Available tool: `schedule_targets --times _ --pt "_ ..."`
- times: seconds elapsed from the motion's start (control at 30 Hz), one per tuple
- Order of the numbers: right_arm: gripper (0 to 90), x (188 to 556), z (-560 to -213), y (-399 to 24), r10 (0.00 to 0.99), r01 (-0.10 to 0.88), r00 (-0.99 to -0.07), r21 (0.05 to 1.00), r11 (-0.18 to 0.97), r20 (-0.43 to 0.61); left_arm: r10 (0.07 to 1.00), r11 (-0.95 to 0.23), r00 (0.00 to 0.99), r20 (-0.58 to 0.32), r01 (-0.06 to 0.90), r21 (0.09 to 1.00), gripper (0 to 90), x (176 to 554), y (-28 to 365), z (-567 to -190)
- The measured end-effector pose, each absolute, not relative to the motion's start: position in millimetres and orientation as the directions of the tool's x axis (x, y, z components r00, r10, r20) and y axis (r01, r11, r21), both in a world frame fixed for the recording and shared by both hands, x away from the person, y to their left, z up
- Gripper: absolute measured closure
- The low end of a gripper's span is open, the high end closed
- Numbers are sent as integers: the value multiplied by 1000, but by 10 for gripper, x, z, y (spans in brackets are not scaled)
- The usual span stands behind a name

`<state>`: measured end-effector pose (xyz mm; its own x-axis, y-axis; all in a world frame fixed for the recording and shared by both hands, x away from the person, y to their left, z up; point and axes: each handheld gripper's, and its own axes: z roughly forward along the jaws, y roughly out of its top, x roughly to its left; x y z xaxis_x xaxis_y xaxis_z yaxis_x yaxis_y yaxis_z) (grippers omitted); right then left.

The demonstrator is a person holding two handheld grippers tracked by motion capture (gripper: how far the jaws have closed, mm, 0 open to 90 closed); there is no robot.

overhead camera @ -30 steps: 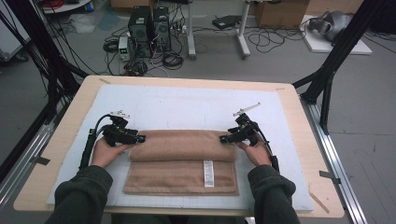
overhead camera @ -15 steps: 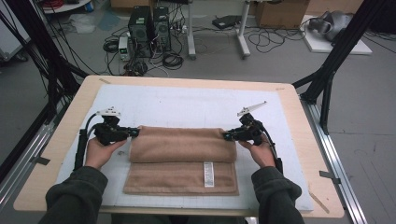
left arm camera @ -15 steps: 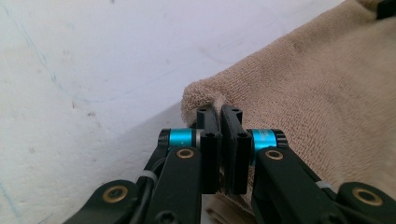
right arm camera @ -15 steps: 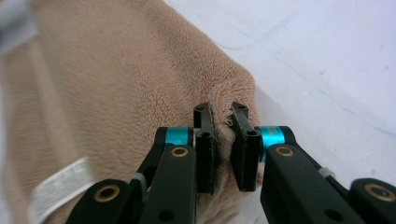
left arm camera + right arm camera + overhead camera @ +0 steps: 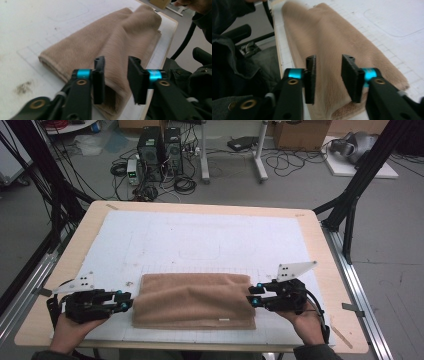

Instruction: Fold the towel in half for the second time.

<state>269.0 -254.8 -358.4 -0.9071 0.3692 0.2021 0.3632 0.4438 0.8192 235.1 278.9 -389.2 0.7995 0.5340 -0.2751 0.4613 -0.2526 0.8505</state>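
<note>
1. Looked past a wooden worktop (image 5: 320, 270) to a grey floor strewn with cables (image 5: 185, 182), with two computer towers (image 5: 160, 145) standing there; saw a white gridded mat (image 5: 200, 240) covering most of the worktop.
2. Found the tan towel (image 5: 195, 300) lying on the mat near the front edge, between the two hands. Saw it folded into a long band, with the upper layer bulging rather than flat and a small white label (image 5: 223, 320) on the near edge.
3. Noted the left tongs (image 5: 124, 301) just off the towel's left end, spread partway after just having been opening. In the left gripper view, saw the towel's end beneath and beyond the gap with no pad pressing on it, so nothing pinched.
4. Noted the right tongs (image 5: 251, 301) just off the right end in the same state: spread partway, just having been opening, cloth showing through the gap in the right gripper view, nothing gripped.
5. Judged the lengthwise fold as made and the cloth as lying free, with both ends roughly in line.
6. Judged what was left as tidying: pressing down the hump, squaring the layers where the lower one stuck out along the near side, and perhaps folding once more across the short way. Could not tell whether that further fold was wanted.
</note>
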Motion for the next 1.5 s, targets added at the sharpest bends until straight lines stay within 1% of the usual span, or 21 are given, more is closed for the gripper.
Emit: schedule_targets --times 0.1,0.17,0.3,0.47,0.53,0.63,0.67,0.7,0.73,0.77,0.87,0.93,1.0,1.07,1.13,1.23,1.27,1.37,1.4,1.43,1.5 --pt "610 2773 -3621 -2552 407 381 -894 799 465 189 556 -248 787 -268 464 850 610 2437 2762 -3909" --pt "573 2894 -3705 -2524 445 405 -877 775 485 180 585 -243 772 -250 460 854 592 2541 2720 -3930" --pt "552 3160 -3876 -2469 496 437 -851 757 487 172 651 -251 730 -208 466 849 586 2812 2609 -4027" --pt "545 3456 -4050 -2364 528 457 -833 740 494 162 692 -305 703 -163 489 817 586 3103 2465 -4204" --pt "516 3525 -4134 -2294 524 456 -840 709 537 143 695 -362 710 -115 484 797 565 3161 2392 -4261" --pt "496 3564 -4228 -2205 513 455 -849 673 583 129 688 -417 720 -94 498 760 537 3234 2306 -4366" --pt "532 3567 -4250 -2179 511 451 -851 667 593 120 688 -427 722 -76 487 762 580 3232 2287 -4377" --pt "624 3566 -4261 -2160 506 447 -855 663 601 118 679 -439 732 -57 467 768 688 3223 2274 -4365" --pt "756 3556 -4252 -2146 496 435 -862 655 618 104 678 -438 733 -51 458 773 809 3210 2262 -4341" --pt "827 3538 -4222 -2134 485 417 -870 657 627 89 685 -435 727 -42 455 777 851 3205 2254 -4310" --pt "841 3529 -4056 -2166 492 398 -867 702 591 78 709 -360 702 -68 443 821 859 3226 2293 -4205" --pt "841 3577 -3953 -2198 512 396 -855 732 554 75 752 -279 654 -83 430 859 857 3300 2305 -4140" --pt "821 3673 -3903 -2209 549 396 -834 745 536 48 785 -243 613 -88 435 867 827 3418 2287 -4125" --pt "731 3761 -3912 -2225 616 434 -786 747 504 40 813 -242 575 -87 470 849 679 3499 2283 -4133" --pt "676 3795 -3944 -2277 632 462 -772 744 483 68 789 -230 600 -133 489 842 640 3492 2331 -4130" --pt "640 3713 -3995 -2307 567 438 -818 745 504 97 718 -300 687 -112 451 841 612 3381 2332 -4122" --pt "617 3690 -4019 -2298 549 434 -830 736 518 103 686 -327 715 -134 468 821 606 3361 2308 -4151" --pt "576 3608 -4157 -2230 511 421 -856 677 603 77 666 -437 739 -102 497 750 570 3367 2239 -4249" --pt "579 3597 -4190 -2218 503 412 -862 676 611 71 666 -455 739 -99 508 732 592 3378 2212 -4283" --pt "623 3584 -4227 -2199 500 413 -863 670 618 71 656 -482 751 -72 491 726 670 3373 2177 -4308" --pt "784 3550 -4280 -2156 482 393 -874 668 631 59 651 -519 759 1 443 731 841 3336 2099 -4306"
